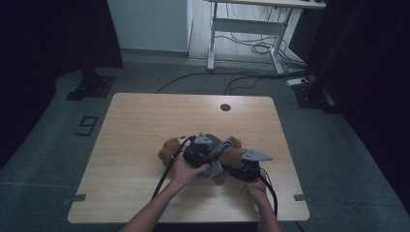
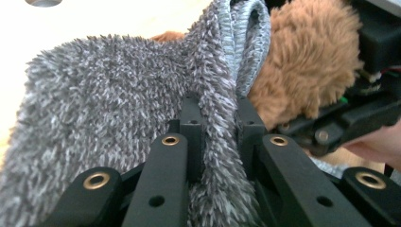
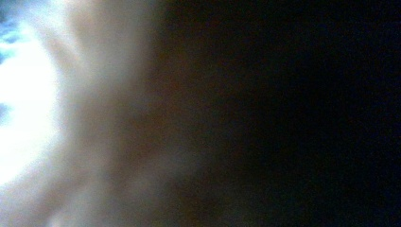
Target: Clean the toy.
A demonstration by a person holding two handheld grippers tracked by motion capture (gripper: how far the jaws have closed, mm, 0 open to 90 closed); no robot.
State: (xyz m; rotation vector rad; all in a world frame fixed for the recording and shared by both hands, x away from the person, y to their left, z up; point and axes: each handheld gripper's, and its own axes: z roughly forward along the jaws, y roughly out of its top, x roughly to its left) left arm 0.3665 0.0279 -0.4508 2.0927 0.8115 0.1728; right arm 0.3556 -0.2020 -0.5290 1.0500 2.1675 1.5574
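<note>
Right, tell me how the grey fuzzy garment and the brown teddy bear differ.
The grey fuzzy garment is mottled grey; the brown teddy bear is orange-brown. The garment is thin fabric with a ribbed hem, while the bear is a stuffed body. The garment is pinched between the jaws of the left gripper; the bear lies on the table beneath it. Both are plush and shaggy.

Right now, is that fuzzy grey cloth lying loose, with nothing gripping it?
No, the left gripper has its black jaws clamped on a fold of the fuzzy grey cloth.
</note>
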